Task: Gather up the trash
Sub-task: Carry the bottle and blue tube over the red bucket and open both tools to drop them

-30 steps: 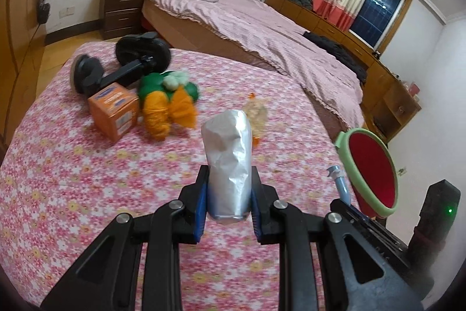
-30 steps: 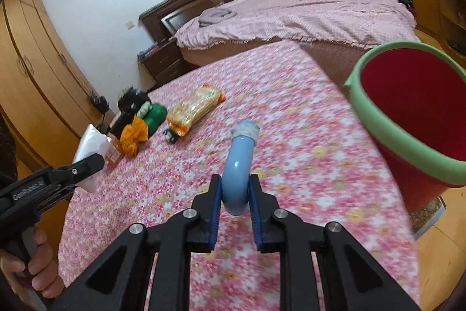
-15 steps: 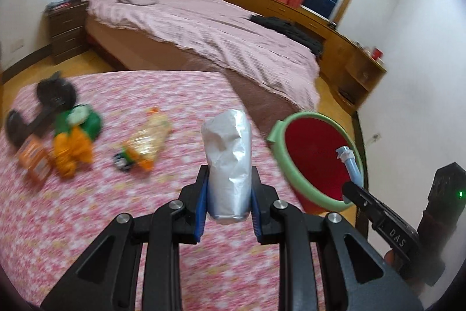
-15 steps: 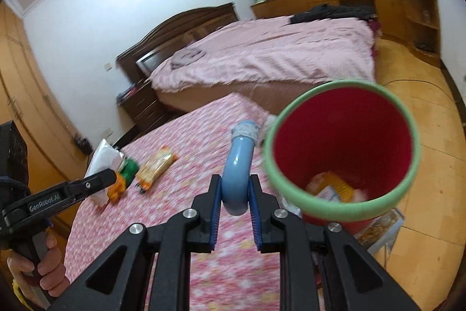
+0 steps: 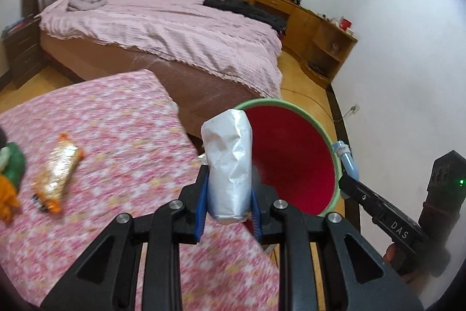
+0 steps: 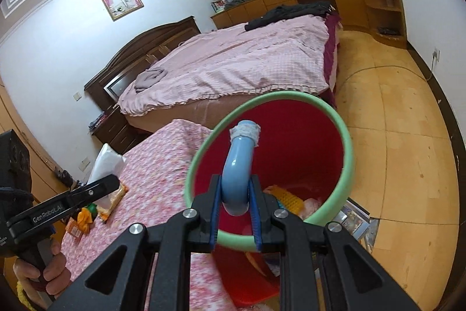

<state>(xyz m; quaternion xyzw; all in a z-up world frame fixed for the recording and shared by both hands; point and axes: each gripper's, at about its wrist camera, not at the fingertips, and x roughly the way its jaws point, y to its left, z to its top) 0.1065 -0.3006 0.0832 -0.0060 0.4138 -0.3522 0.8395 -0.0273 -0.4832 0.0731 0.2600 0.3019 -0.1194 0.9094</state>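
My left gripper (image 5: 228,194) is shut on a crumpled silvery white bag (image 5: 228,162) that stands up between its blue pads, over the right edge of the floral table (image 5: 116,130). Just beyond it stands the red bin with a green rim (image 5: 291,162). My right gripper (image 6: 234,206) is shut on a curved light-blue tube (image 6: 237,162) with a taped end, held above the mouth of the bin (image 6: 348,147). Some trash lies at the bin's bottom (image 6: 288,198). The right gripper with its tube (image 5: 348,159) also shows at the bin's right rim in the left wrist view.
An orange snack wrapper (image 5: 58,168) and a green and orange toy (image 5: 8,174) lie on the table's left part. A large bed with a pink cover (image 5: 174,19) stands behind. Wooden floor (image 6: 407,136) spreads right of the bin. A hand (image 6: 38,276) holds the left gripper's handle.
Both grippers have swung from over the table toward the red bin, each still gripping its item. The tube is now above the bin's opening and the bag is at the table's edge.
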